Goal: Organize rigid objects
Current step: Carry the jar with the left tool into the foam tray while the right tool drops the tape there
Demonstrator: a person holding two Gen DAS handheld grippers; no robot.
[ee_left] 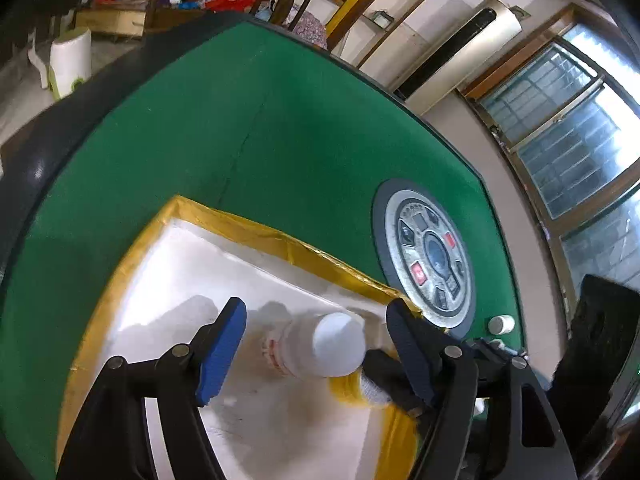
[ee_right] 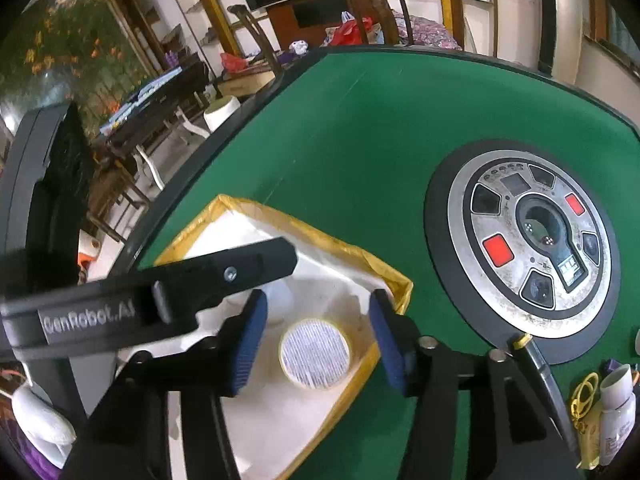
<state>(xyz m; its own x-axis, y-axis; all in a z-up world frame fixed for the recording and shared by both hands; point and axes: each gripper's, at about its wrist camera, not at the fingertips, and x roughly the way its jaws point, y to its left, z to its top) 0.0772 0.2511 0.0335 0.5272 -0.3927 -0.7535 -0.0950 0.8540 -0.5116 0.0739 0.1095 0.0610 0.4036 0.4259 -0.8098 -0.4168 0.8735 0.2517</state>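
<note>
One gold-edged box (ee_right: 394,280) on one green table (ee_right: 360,128), two bottles in it, a white-capped one (ee_left: 320,346) and a ridged-lid one (ee_right: 315,354), one bottle (ee_right: 616,412) near right, perhaps one more (ee_left: 501,324), two grippers (ee_left: 316,344) (ee_right: 316,338).

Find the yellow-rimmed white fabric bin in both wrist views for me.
Left wrist view: the yellow-rimmed white fabric bin fills the lower centre, with a white-capped bottle in it.
Right wrist view: the bin sits lower centre-left, holding a round white-and-yellow lid.
Shared landmark: the round silver control panel in the green table, right of the bin.
</note>
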